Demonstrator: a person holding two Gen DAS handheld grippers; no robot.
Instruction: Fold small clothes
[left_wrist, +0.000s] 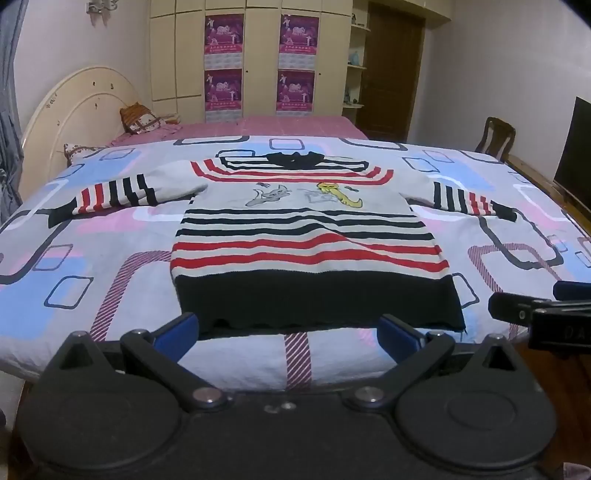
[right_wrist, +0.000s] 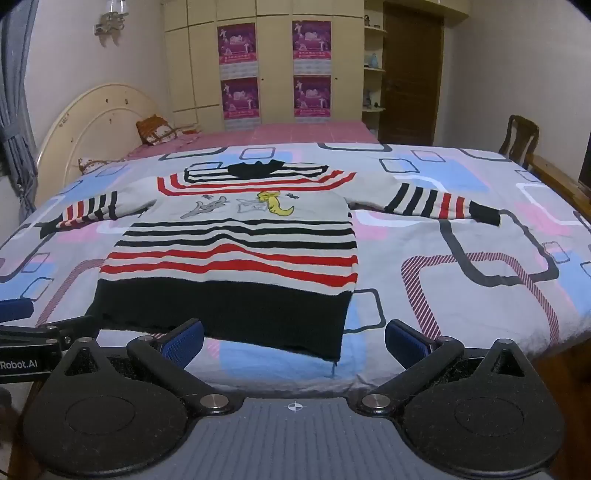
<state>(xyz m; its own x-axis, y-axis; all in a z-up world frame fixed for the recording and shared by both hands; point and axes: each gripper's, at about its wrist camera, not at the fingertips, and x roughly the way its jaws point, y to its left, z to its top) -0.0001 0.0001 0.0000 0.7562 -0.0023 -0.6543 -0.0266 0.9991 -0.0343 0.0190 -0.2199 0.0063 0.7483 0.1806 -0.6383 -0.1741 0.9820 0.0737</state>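
Striped in red, black and grey, your sweater (left_wrist: 306, 236) lies flat on the bed (left_wrist: 110, 258), sleeves spread, its black hem at the near edge. Your left gripper (left_wrist: 288, 332) and right gripper (right_wrist: 293, 338) both hang spread wide just short of that hem, grasping nothing.

Left tool (left_wrist: 288, 334) and right tool (right_wrist: 293, 339) — both wide apart, empty
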